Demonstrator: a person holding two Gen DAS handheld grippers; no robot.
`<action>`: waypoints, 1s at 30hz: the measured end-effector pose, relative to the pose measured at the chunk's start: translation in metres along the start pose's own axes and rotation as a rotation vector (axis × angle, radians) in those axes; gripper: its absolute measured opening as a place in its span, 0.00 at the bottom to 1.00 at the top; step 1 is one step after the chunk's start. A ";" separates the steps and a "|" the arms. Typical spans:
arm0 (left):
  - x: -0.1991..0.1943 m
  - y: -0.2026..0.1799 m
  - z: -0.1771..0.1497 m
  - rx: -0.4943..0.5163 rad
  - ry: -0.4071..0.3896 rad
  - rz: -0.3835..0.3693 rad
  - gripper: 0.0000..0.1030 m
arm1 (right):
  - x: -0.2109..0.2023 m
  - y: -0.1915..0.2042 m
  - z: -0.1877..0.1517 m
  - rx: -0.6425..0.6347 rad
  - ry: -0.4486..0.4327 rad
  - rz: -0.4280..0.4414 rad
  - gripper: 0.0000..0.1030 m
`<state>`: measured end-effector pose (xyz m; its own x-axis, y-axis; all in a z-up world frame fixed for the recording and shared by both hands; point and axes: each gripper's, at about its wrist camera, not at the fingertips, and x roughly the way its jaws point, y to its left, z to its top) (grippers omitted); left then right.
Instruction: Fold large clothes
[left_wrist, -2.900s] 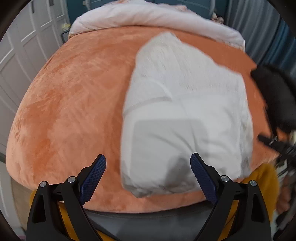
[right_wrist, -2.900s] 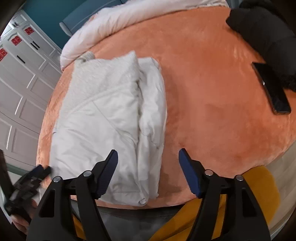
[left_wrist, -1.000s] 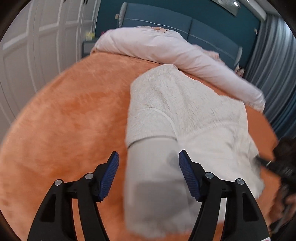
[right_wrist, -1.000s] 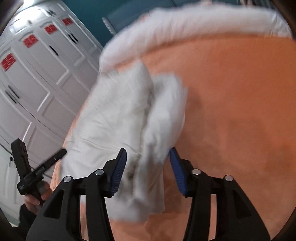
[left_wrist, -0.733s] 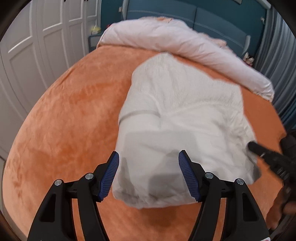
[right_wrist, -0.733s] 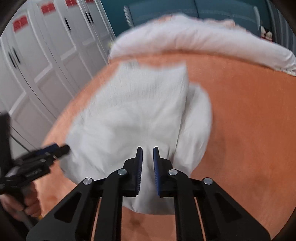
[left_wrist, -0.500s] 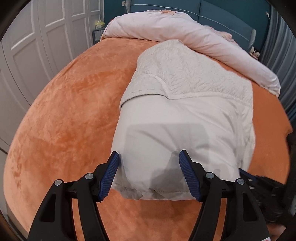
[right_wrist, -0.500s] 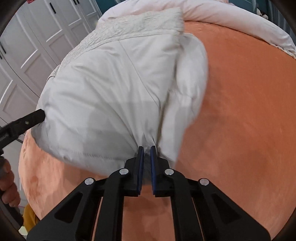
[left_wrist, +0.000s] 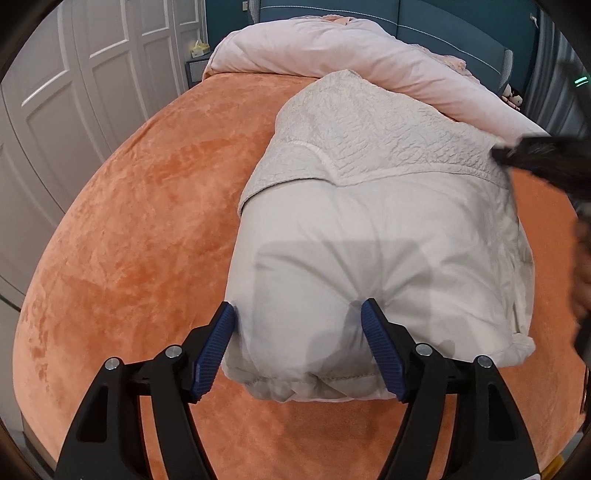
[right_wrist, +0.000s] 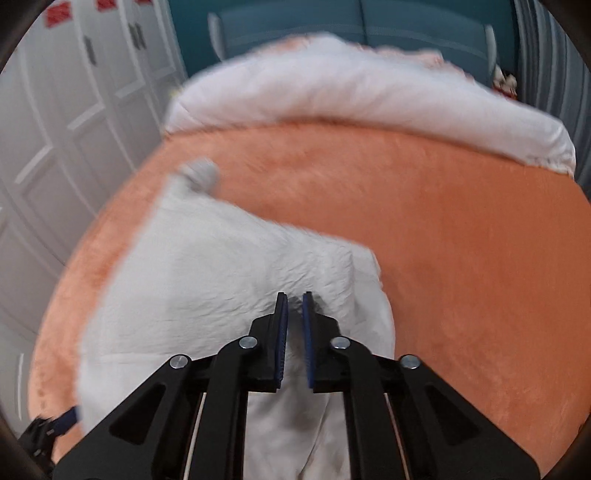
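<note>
- 1 folded white garment (left_wrist: 369, 229) lies on the orange blanket (left_wrist: 140, 206) that covers the bed, filling the centre and right of the left wrist view; its crinkled lining is turned back over the upper part.
- Left gripper (left_wrist: 299, 347): jaws have just been opening, and now stand wide on either side of the garment's near left corner at the lower centre; its 2 blue pads (left_wrist: 216, 347) lie against the cloth without pinching it.
- Right gripper (right_wrist: 294, 328): jaws closed tight on a pinch of the garment's cloth in the lower centre of the blurred right wrist view.
- 1 pale pink duvet (left_wrist: 332, 55) lies rolled across the top, beyond the garment.
- White wardrobe doors (left_wrist: 74, 74) fill the upper left; 2 red labels (right_wrist: 55, 13) on them are too blurred to read.
</note>
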<state>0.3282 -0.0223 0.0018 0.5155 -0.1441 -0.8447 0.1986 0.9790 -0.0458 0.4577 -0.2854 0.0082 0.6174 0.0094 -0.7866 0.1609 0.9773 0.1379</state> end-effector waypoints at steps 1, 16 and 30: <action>0.001 0.000 0.000 0.001 -0.001 -0.006 0.73 | 0.016 -0.004 -0.003 0.009 0.035 -0.006 0.04; -0.034 0.021 0.010 -0.020 -0.078 -0.009 0.68 | -0.064 0.000 -0.069 0.038 0.018 0.171 0.07; -0.019 0.019 -0.044 0.008 0.034 0.092 0.72 | -0.066 0.004 -0.185 -0.029 0.195 0.062 0.06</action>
<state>0.2855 0.0050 -0.0065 0.5030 -0.0481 -0.8630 0.1585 0.9866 0.0374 0.2755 -0.2433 -0.0507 0.4638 0.1080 -0.8793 0.1033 0.9792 0.1748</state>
